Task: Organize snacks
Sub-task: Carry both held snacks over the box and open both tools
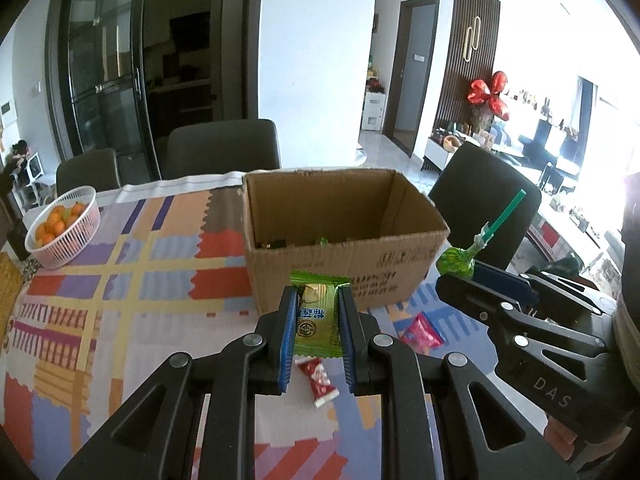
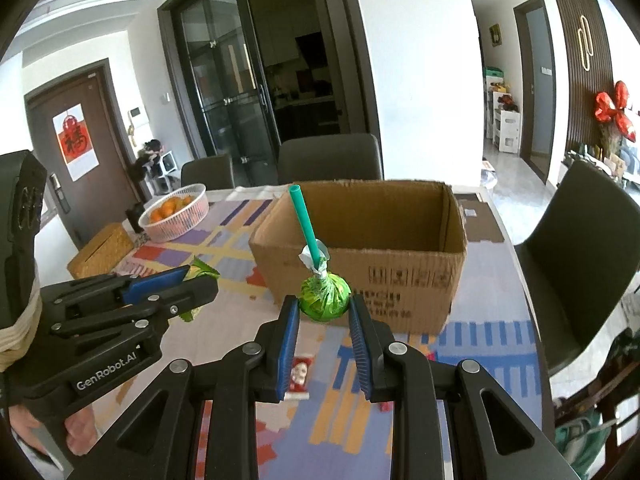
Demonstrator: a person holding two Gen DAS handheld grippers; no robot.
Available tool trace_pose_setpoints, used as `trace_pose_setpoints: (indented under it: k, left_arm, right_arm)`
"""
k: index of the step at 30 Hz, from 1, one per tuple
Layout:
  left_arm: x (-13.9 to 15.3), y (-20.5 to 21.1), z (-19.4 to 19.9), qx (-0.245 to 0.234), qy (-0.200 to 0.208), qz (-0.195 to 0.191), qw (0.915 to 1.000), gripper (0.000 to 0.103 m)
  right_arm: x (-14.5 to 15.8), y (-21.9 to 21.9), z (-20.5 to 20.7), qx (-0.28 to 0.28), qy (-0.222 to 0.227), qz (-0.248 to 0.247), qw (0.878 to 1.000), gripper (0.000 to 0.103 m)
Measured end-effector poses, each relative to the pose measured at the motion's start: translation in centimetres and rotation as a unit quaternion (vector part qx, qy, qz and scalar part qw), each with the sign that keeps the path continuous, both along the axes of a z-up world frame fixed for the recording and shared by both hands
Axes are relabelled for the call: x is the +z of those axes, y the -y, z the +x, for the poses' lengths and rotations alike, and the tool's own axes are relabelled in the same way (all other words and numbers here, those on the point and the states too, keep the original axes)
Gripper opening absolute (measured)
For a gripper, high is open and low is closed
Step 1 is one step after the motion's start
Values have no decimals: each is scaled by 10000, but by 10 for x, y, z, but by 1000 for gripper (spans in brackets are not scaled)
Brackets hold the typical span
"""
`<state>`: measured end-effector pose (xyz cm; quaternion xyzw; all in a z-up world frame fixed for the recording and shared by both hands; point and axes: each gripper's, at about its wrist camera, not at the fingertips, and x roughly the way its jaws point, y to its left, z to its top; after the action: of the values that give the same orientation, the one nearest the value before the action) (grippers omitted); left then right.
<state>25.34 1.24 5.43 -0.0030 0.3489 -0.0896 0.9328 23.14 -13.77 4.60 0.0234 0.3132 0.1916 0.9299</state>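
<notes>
"GenRobot.AI" in white on left claw (image 2: 202, 276) body. "DAS" in pale letters on right claw (image 1: 456, 276) body. Red poster (image 2: 74, 142) with "福" on door, far left beyond claws. Box (image 2: 372, 276) print, snack wrapper (image 1: 318, 320) characters unreadable.

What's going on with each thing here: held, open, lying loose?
Left gripper: shut on green snack packet.
Right gripper: shut on green lollipop, stick up.
Cardboard box: open, a few snacks inside.
Red candy: loose on table.
Pink packet: loose on table.
Pink basket: holds oranges.
</notes>
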Motion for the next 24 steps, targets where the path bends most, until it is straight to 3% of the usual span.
trace_pose_setpoints:
  k: [13, 24]
  left_arm:
    - [14, -3, 56, -30, 107, 13, 9999, 21]
    - [-4, 0, 112, -62, -99, 86, 9999, 21]
  right_arm:
    - [20, -6, 47, -53, 153, -92, 9998, 27]
    - [10, -6, 94, -120, 23, -174, 9998, 27]
